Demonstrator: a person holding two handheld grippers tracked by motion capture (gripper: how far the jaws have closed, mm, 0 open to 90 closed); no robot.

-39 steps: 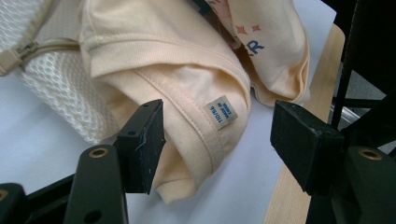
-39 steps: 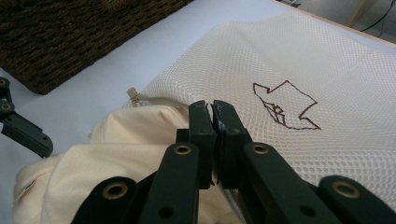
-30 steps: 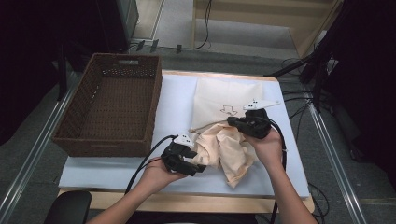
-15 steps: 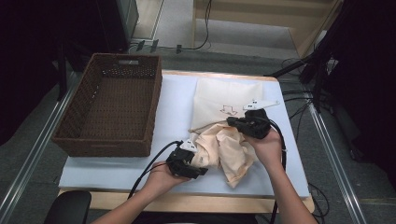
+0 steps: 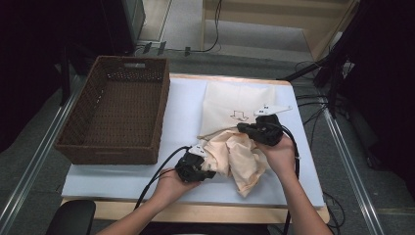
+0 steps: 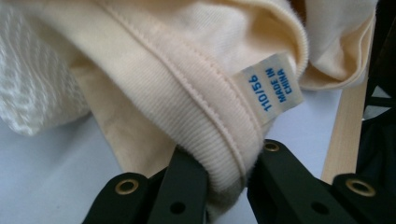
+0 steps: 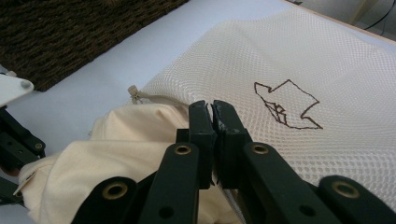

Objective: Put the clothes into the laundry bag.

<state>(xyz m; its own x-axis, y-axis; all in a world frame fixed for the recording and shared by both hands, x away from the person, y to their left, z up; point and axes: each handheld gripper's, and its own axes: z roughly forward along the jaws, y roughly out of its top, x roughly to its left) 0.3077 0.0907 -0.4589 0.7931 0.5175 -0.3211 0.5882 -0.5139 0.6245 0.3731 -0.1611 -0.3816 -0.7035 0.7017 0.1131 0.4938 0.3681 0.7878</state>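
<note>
The ribbed hem of the cream garment [image 6: 205,135] has just been clamped by the closing left gripper [image 6: 224,186], while the mesh bag [image 7: 289,70] edge is pinched by the right gripper [image 7: 213,140], so stuffing can begin.

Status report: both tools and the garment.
Left tool just closed, shut on cream garment hem. Right tool shut on mesh bag edge. Nothing in the way.

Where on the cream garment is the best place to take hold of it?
Judging by its pose, the ribbed hem of the cream garment beside the size label: thick and folded, it stands proud of the table. Come from the near left edge, where the left gripper already pinches it.
</note>
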